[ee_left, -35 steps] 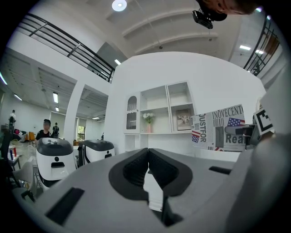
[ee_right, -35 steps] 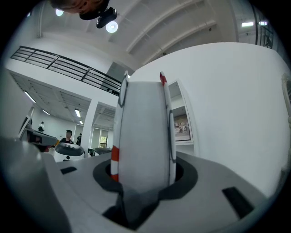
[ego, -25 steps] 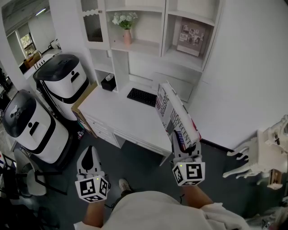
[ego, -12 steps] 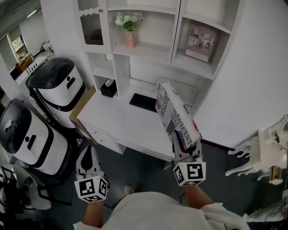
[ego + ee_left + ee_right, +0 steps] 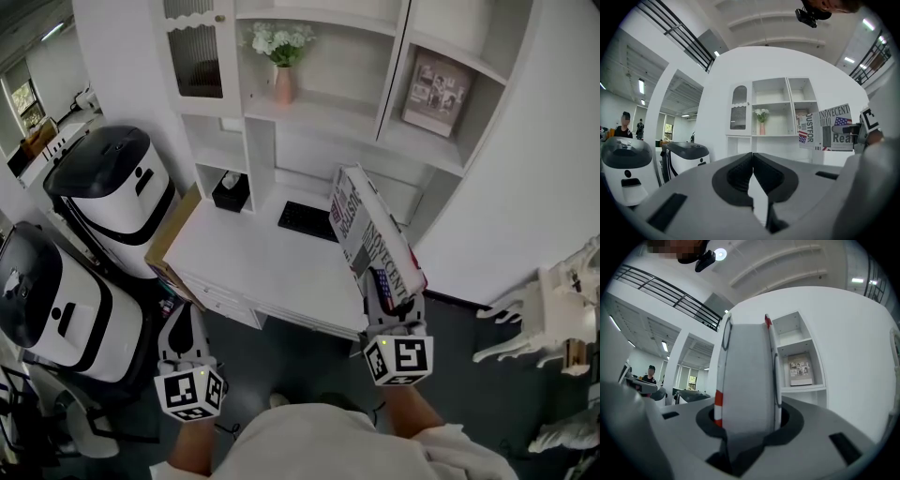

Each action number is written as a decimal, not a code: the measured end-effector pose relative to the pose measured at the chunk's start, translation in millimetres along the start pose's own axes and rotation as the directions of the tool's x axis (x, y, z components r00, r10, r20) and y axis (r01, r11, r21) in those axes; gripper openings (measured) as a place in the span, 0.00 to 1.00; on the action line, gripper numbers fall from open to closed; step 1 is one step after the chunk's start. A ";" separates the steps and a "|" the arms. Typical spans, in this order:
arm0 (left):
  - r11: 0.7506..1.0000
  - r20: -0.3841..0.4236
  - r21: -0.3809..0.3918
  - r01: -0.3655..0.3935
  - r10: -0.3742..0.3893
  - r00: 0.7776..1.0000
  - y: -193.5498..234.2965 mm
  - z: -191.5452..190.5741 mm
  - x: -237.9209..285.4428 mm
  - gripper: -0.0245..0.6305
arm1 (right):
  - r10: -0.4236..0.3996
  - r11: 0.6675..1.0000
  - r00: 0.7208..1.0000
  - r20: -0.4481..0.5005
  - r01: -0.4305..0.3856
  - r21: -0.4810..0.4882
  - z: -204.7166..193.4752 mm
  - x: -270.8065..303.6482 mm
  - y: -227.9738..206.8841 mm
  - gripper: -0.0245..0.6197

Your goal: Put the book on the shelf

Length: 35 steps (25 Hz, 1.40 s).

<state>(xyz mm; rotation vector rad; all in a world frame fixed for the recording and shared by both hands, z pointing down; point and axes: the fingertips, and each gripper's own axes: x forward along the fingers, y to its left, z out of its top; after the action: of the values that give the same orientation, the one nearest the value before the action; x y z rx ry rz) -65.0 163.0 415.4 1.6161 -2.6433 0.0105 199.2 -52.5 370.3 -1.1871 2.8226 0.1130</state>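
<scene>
My right gripper [image 5: 385, 305] is shut on a thick book [image 5: 373, 234] with a newspaper-print cover, held upright in front of the white desk [image 5: 253, 253]. In the right gripper view the book's page edge [image 5: 746, 376] fills the space between the jaws. The left gripper view shows the same book [image 5: 829, 128] at the right. My left gripper [image 5: 187, 336] hangs low at the left, shut and empty; its pads [image 5: 740, 171] meet. The white shelf unit [image 5: 375, 122] stands above the desk, with open compartments.
A pink vase with white flowers [image 5: 283, 58] and a framed picture [image 5: 436, 89] sit on the shelves. A keyboard [image 5: 306, 220] and a black box [image 5: 230, 190] lie on the desk. Two white-and-black machines [image 5: 111, 183] stand at the left, a white rack [image 5: 553, 323] at the right.
Both grippers have moved toward the desk and shelf unit, which now look nearer and larger. The book stays in my right gripper, the left stays shut.
</scene>
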 end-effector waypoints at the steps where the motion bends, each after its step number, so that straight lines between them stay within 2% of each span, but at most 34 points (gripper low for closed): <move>1: 1.000 -0.001 0.001 0.005 -0.005 1.000 4.5 -0.3 3.4 0.05 | -0.005 1.000 1.000 0.003 0.005 -0.003 1.9 3.4 2.9 0.30; 9: 0.999 -0.033 -0.008 0.045 -0.045 0.998 16.2 -11.7 32.7 0.05 | -0.033 0.999 0.999 0.021 0.033 -0.023 13.1 31.5 8.8 0.30; 15: 0.997 -0.025 0.015 0.076 -0.075 0.997 16.7 -10.8 68.1 0.05 | -0.060 0.998 0.997 0.051 0.062 -0.025 16.4 63.4 -2.2 0.30; 31: 0.984 -0.023 0.045 0.173 -0.172 0.985 15.0 5.7 221.6 0.05 | -0.142 0.980 0.981 0.131 0.158 -0.122 48.3 183.5 -44.6 0.30; 35: 0.981 -0.025 0.041 0.189 -0.188 0.982 12.3 10.1 257.2 0.05 | -0.146 0.967 0.979 0.139 0.171 -0.188 59.3 210.6 -51.3 0.30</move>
<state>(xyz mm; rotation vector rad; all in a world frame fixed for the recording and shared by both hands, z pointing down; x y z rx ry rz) -193.4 -60.5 415.9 1.8627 -2.4796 0.0783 91.6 -231.9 288.4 -1.3883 2.6458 0.4525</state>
